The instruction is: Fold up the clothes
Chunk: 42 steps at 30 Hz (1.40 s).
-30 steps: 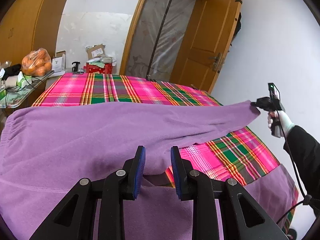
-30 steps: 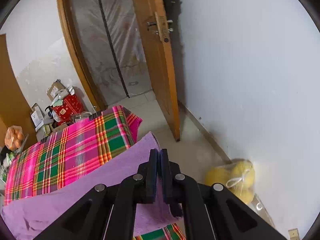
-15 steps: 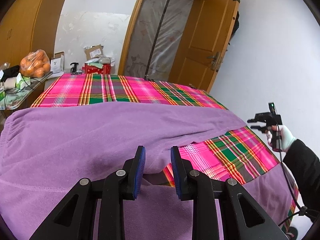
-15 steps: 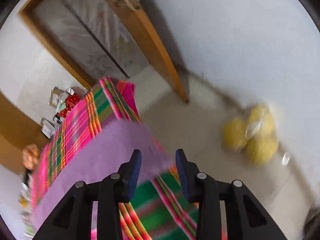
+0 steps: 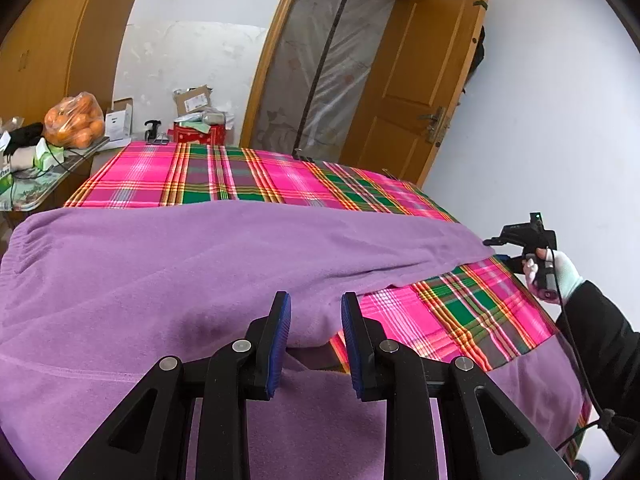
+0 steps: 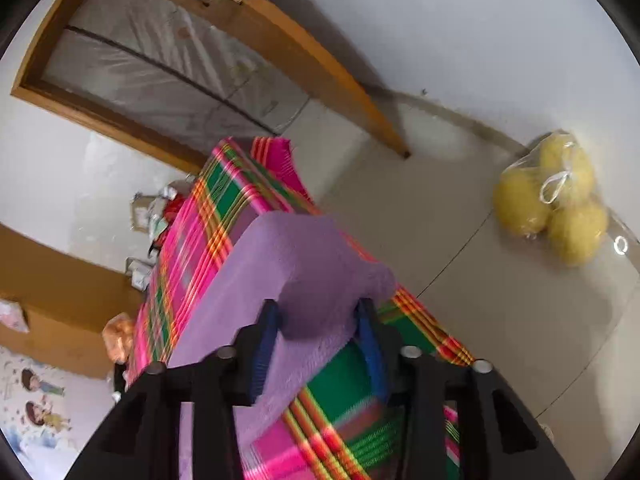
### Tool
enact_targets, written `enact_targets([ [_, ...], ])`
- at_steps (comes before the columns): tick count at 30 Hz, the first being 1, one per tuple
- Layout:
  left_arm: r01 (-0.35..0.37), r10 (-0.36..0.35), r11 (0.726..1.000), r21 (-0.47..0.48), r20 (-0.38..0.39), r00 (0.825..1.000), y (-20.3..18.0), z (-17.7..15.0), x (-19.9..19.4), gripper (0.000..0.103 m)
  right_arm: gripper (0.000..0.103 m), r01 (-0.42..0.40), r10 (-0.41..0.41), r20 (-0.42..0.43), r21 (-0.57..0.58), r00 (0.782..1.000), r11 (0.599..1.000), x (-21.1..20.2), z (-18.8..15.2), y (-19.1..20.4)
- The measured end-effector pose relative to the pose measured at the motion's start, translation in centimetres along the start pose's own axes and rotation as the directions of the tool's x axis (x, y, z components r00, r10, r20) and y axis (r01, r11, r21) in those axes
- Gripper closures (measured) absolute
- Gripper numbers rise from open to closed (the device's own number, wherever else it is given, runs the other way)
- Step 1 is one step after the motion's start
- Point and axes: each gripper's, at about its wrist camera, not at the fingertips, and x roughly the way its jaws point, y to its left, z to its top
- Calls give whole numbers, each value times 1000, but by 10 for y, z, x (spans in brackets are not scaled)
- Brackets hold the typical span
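Left gripper [image 5: 315, 322] jaws are held apart over the crotch of the purple trousers [image 5: 160, 272], nothing clamped; right gripper [image 6: 318, 338] jaws are spread wide around the far leg's cuff [image 6: 316, 264], not pinched. Trousers are spread on the plaid bedcover [image 5: 248, 176], legs parted in a V. Leg-over-leg fold is judged in hand; next, cuff gets pinched and carried across.

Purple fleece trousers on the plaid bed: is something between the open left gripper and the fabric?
Nothing visible blocks it. The left gripper, open, sits right over the purple fleece trousers on the plaid bedspread.
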Motion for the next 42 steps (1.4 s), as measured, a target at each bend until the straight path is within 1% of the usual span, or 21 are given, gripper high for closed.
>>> enact_targets([
  [2, 2, -2, 1000, -5, -3, 1000, 1, 1, 0, 76, 79, 22, -21, 28, -13, 999, 1000, -3, 0, 6],
  [3, 4, -4, 1000, -5, -4, 1000, 2, 1, 1, 76, 89, 33, -32, 42, -20, 999, 999, -5, 0, 9],
  [4, 5, -5, 1000, -5, -5, 1000, 2, 0, 1, 76, 93, 44, -42, 56, -26, 998, 999, -6, 1, 11],
  [7, 6, -6, 1000, 0, -4, 1000, 1, 1, 1, 76, 98, 77, -73, 99, -44, 992, 996, -10, 1, 20],
  [11, 5, -5, 1000, -2, -9, 1000, 2, 1, 2, 76, 99, 99, -84, 134, -107, 987, 989, -22, 10, 33],
  [15, 8, -8, 1000, -5, -18, 1000, 2, 1, 4, 76, 99, 199, -187, 108, -111, 976, 974, -15, 15, 24],
  [18, 10, -10, 1000, -13, -25, 1000, 4, 2, 6, 76, 95, 295, -273, 157, -138, 949, 946, -15, 12, 22],
  [19, 11, -11, 1000, -16, -29, 1000, 4, 2, 6, 76, 86, 288, -260, 164, -177, 952, 941, -17, 5, 29],
  [21, 13, -14, 1000, -22, -37, 999, 5, 1, 8, 76, 70, 215, -177, 149, -298, 973, 930, -23, -16, 53],
  [23, 15, -16, 1000, -19, -41, 999, 4, 1, 9, 76, 69, 138, -95, 124, -414, 988, 900, -29, -37, 77],
  [26, 20, -20, 1000, -16, -48, 999, 4, 1, 10, 75, 69, 20, 23, 67, -571, 997, 821, -38, -69, 113],
  [28, 28, -28, 1000, -14, -67, 997, 4, 1, 12, 75, 69, -59, 95, 19, -663, 995, 747, -44, -90, 137],
  [29, 28, -29, 1000, -14, -78, 997, 4, 1, 14, 75, 69, -100, 121, -21, -706, 992, 701, -46, -104, 148],
  [32, -13, 16, 1000, 19, -141, 990, 3, 2, 24, 75, 69, -148, 94, -115, -831, 989, 536, -41, -156, 178],
  [33, -32, 40, 998, 50, -166, 985, -2, 3, 29, 74, 69, -150, 75, -131, -869, 989, 472, -37, -172, 187],
  [34, -32, 49, 995, 92, -187, 981, -8, 3, 33, 74, 69, -146, 54, -136, -904, 989, 403, -33, -188, 195],
  [35, -31, 58, 991, 133, -205, 977, -15, 3, 37, 74, 69, -141, 39, -136, -927, 990, 347, -29, -201, 201],
  [37, -36, 78, 980, 193, -213, 974, -24, 4, 44, 74, 69, -136, 13, -137, -955, 990, 265, -21, -221, 210],
  [38, -38, 88, 974, 223, -217, 972, -29, 4, 48, 74, 69, -139, 1, -143, -963, 990, 232, -15, -228, 215],
  [39, -40, 98, 967, 250, -221, 970, -33, 5, 52, 74, 69, -142, -8, -147, -968, 989, 208, -9, -234, 219],
  [42, -49, 115, 960, 277, -228, 967, -36, 10, 63, 74, 69, -145, -39, -152, -978, 988, 147, 8, -249, 228],
])
